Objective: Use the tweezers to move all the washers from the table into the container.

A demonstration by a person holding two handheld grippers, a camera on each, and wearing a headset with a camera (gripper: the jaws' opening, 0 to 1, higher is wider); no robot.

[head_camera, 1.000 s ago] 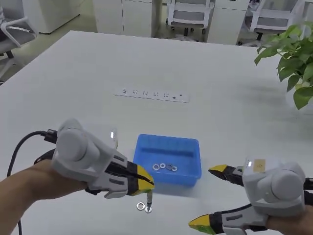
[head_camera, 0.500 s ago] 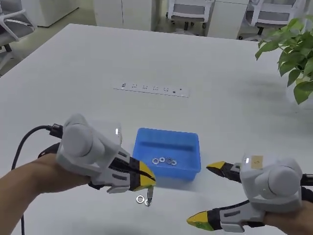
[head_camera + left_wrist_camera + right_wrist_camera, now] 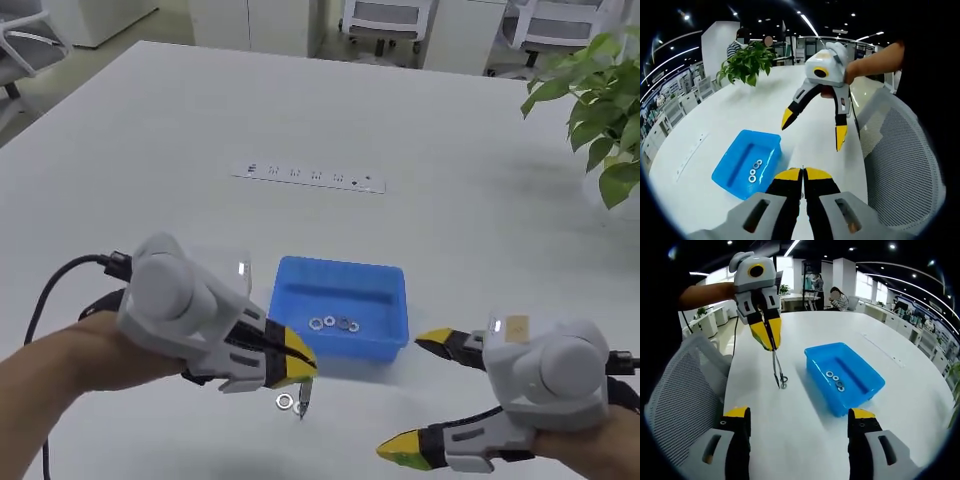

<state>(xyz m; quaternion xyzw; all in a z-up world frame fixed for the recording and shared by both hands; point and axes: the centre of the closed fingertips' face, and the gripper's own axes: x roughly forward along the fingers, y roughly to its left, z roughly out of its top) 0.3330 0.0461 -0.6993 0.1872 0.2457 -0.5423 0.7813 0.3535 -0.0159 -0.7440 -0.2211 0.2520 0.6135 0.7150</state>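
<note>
A power strip [image 3: 309, 177] lies on the white table [image 3: 180, 110] at 12 o'clock from the blue container [image 3: 342, 320], well apart from it. A leafy plant [image 3: 600, 110] stands at 2 o'clock, near the table's edge. Nothing lies between the grippers and the container.

The container is a shallow open tray. A short row of washers [image 3: 333, 323] rests on its floor, small silver rings lying flat and close together; they show too in the right gripper view [image 3: 835, 379].

One more washer [image 3: 286, 402] lies on the table at 7 o'clock from the container, just beside its near wall. The left gripper [image 3: 290, 360] has its yellow-tipped jaws pressed together on the tweezers [image 3: 303, 400], which point down with their tips at this washer [image 3: 784, 385]. Whether the tips pinch it I cannot tell.

The right gripper [image 3: 412, 398] hovers at 4 o'clock from the container, its jaws spread wide and holding nothing
</note>
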